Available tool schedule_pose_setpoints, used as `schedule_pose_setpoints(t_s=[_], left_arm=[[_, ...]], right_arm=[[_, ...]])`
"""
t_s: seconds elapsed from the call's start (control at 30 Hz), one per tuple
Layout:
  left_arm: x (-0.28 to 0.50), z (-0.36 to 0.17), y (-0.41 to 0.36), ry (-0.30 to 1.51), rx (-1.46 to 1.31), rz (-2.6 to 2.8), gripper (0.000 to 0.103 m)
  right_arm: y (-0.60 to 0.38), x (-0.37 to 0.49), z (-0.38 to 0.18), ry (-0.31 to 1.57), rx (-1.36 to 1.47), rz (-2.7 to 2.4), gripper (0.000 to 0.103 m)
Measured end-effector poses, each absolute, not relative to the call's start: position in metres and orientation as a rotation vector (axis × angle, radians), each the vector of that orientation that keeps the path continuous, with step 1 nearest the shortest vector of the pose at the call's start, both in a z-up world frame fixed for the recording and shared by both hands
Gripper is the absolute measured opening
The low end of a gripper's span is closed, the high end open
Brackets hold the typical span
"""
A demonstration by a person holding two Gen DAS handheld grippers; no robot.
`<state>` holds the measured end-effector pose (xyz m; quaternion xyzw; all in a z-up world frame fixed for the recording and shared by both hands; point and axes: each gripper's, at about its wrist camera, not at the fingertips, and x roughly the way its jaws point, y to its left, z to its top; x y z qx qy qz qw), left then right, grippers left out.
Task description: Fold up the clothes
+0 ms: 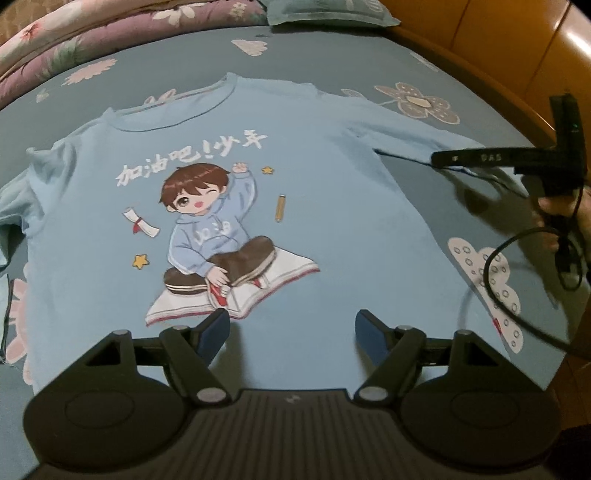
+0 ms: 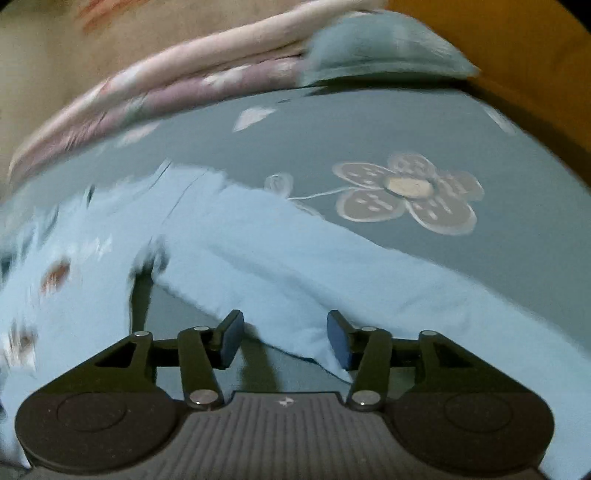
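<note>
A light blue sweatshirt (image 1: 314, 184) with a cartoon boy print lies flat, front up, on the blue-grey flowered bed sheet (image 1: 369, 59). My left gripper (image 1: 291, 332) hovers open over the shirt's lower front, with nothing between its fingers. In the left wrist view my right gripper (image 1: 443, 158) reaches in from the right onto the shirt's long sleeve. In the right wrist view that sleeve (image 2: 295, 258) runs diagonally across the sheet. The right gripper (image 2: 284, 339) stands open there. The sleeve's lower edge lies between its blue pads (image 2: 338, 339), which do not press on it.
A folded pink floral quilt (image 1: 92, 33) and a teal pillow (image 1: 325, 14) lie at the bed's far end. A wooden bed frame (image 1: 498, 55) borders the right side. A black cable (image 1: 517, 295) loops from the right gripper, held by a person's hand (image 1: 550, 210).
</note>
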<state>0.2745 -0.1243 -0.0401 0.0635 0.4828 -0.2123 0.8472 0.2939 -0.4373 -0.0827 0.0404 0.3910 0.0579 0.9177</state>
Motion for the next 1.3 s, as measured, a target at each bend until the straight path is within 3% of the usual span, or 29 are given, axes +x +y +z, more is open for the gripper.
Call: schedule_pose_setpoints(t_s=[0.2,0.37,0.6,0.83,0.97,1.1,1.17,1.3], left_arm=[[0.273,-0.043,-0.115,1.027,0.1,-0.415,0.077],[0.272,-0.041,-0.12,1.022,0.113,-0.43,0.077],[0.275,-0.038,-0.119,1.016,0.117,-0.431,0.078],[0.283,-0.042,-0.122,1.02,0.116,-0.451,0.078],[0.284,-0.043,-0.128,1.028,0.125,-0.474,0.078],[0.288,-0.044,-0.134,1.031,0.134,-0.489,0.078],[0.29,-0.044,-0.139,1.03,0.143,-0.501,0.078],[0.29,-0.042,-0.148,1.025,0.166,-0.528,0.078]], right_arm=[[-0.439,0.285,-0.081,0.848,-0.118,0.191,0.055],[-0.432,0.291,-0.076,0.855,-0.181,0.199,0.009],[-0.439,0.266,-0.055,0.923,0.023,0.292,0.011],[-0.483,0.232,-0.063,0.887,-0.014,0.013,0.027],[-0.504,0.208,-0.061,0.95,0.136,0.047,0.027],[-0.52,0.192,-0.053,0.893,0.092,-0.093,0.029],[-0.534,0.192,-0.058,0.865,0.112,-0.157,0.041],[-0.547,0.182,-0.065,0.944,0.201,-0.172,0.043]])
